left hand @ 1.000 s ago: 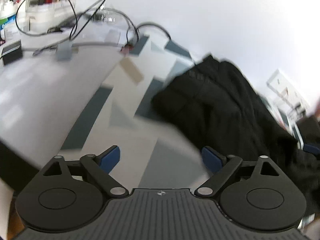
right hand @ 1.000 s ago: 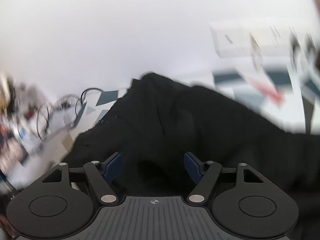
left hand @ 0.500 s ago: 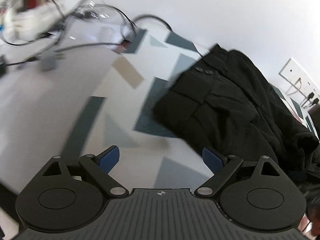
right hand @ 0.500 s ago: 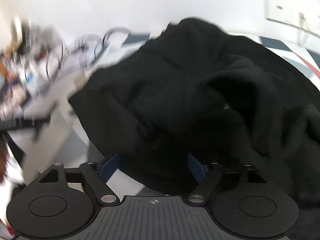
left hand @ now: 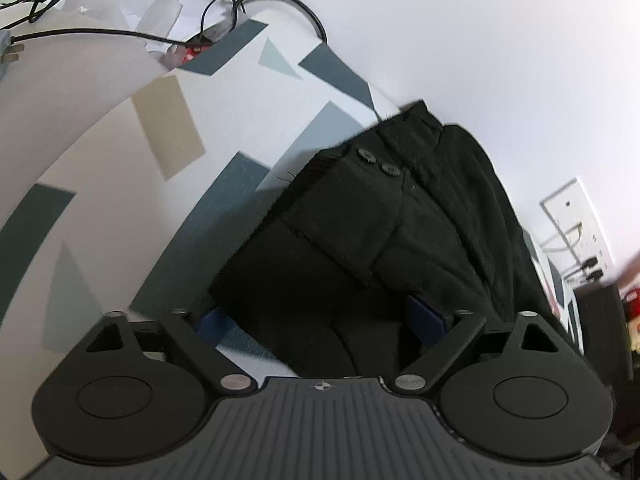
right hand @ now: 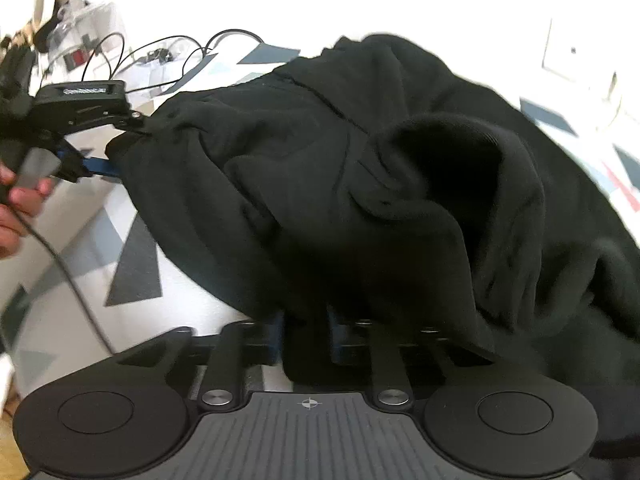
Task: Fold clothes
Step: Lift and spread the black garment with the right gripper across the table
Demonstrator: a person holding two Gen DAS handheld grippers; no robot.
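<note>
A black garment (left hand: 392, 232) lies crumpled on a white table (left hand: 100, 152) with grey and beige patches; two buttons show on a flap near its far end. My left gripper (left hand: 320, 320) is open, its blue pads either side of the garment's near corner. In the right wrist view the garment (right hand: 340, 168) fills the middle, with a hood-like fold at the right. My right gripper (right hand: 306, 336) is shut on the garment's near edge. The left gripper also shows in the right wrist view (right hand: 100, 148), at the garment's left corner.
Black cables (left hand: 224, 12) and clutter lie at the table's far left. A white wall (left hand: 480, 40) runs behind the table. A wall socket plate (left hand: 576, 232) with plugs is at the right. A hand (right hand: 16, 204) holds the left gripper's handle.
Both grippers have moved in onto the garment. The right gripper was open and has shut on the near edge. The left gripper stays open, now astride the garment's corner.
</note>
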